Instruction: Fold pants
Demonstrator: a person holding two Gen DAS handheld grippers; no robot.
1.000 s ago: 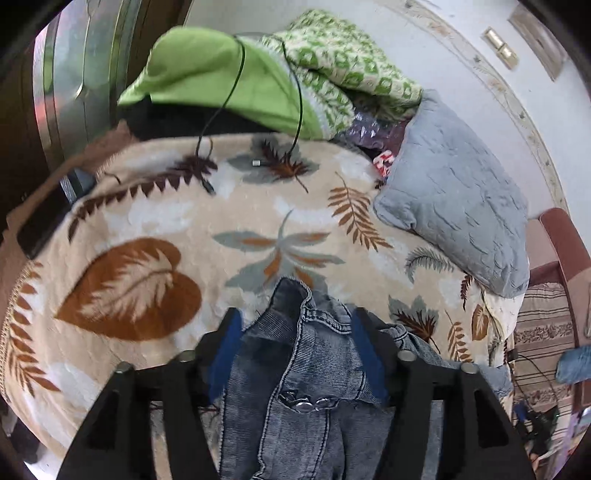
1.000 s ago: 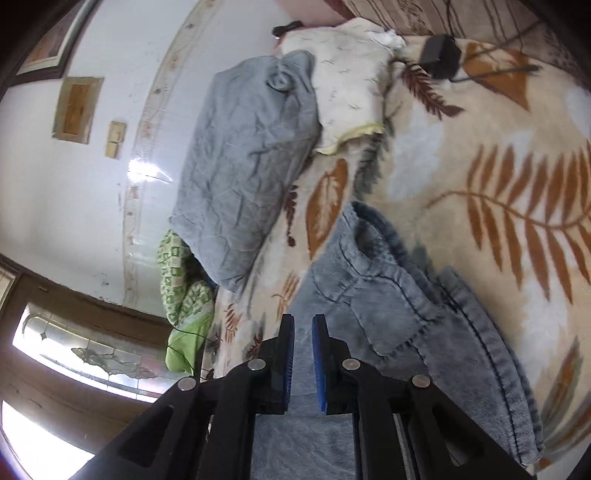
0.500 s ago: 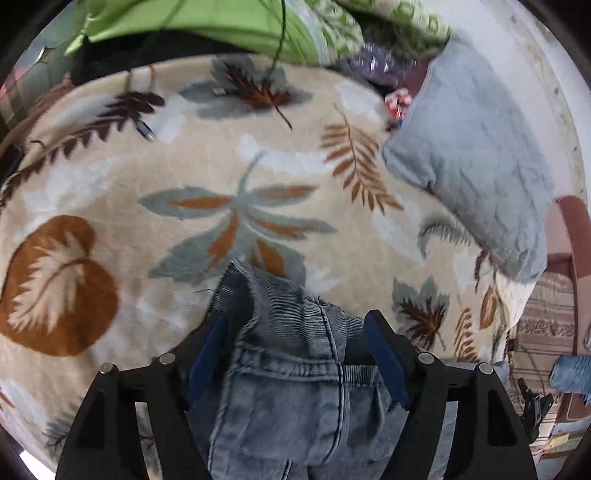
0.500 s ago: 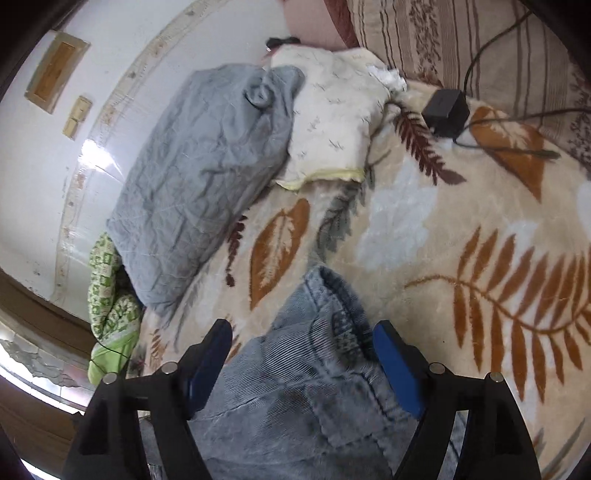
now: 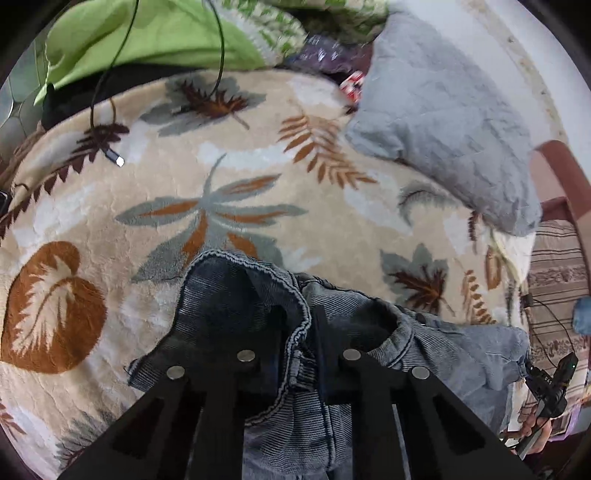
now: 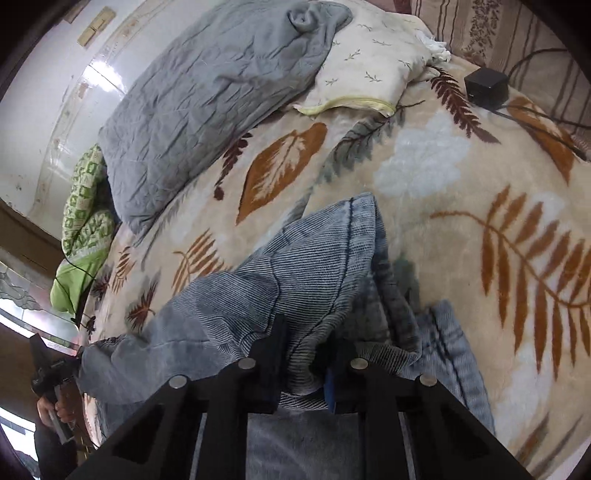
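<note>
Blue denim pants point(image 5: 229, 295) lie crumpled on a beige leaf-patterned blanket point(image 5: 258, 173). My left gripper point(image 5: 301, 332) points steeply down, its jaws closing, and a stitched hem fold of the denim is pinched between the pads. In the right wrist view the pants point(image 6: 314, 258) rise in a ridge above the blanket point(image 6: 461, 206). My right gripper point(image 6: 303, 354) has its jaws closing too, with a bunch of denim squeezed between the fingers. The fabric hides both sets of fingertips.
A grey quilted pillow point(image 5: 443, 122) and green cloths point(image 5: 147, 33) lie at the bed's far side. A black cable with a plug point(image 5: 118, 160) crosses the blanket. A cream pillow point(image 6: 369, 66) and a black adapter point(image 6: 485, 86) sit beyond the pants. A hand point(image 6: 51, 410) shows low left.
Half a second ago both grippers stood wide open over the denim; now both have closed on it and the cloth is bunched up. The left gripper moved lower toward the blanket.
</note>
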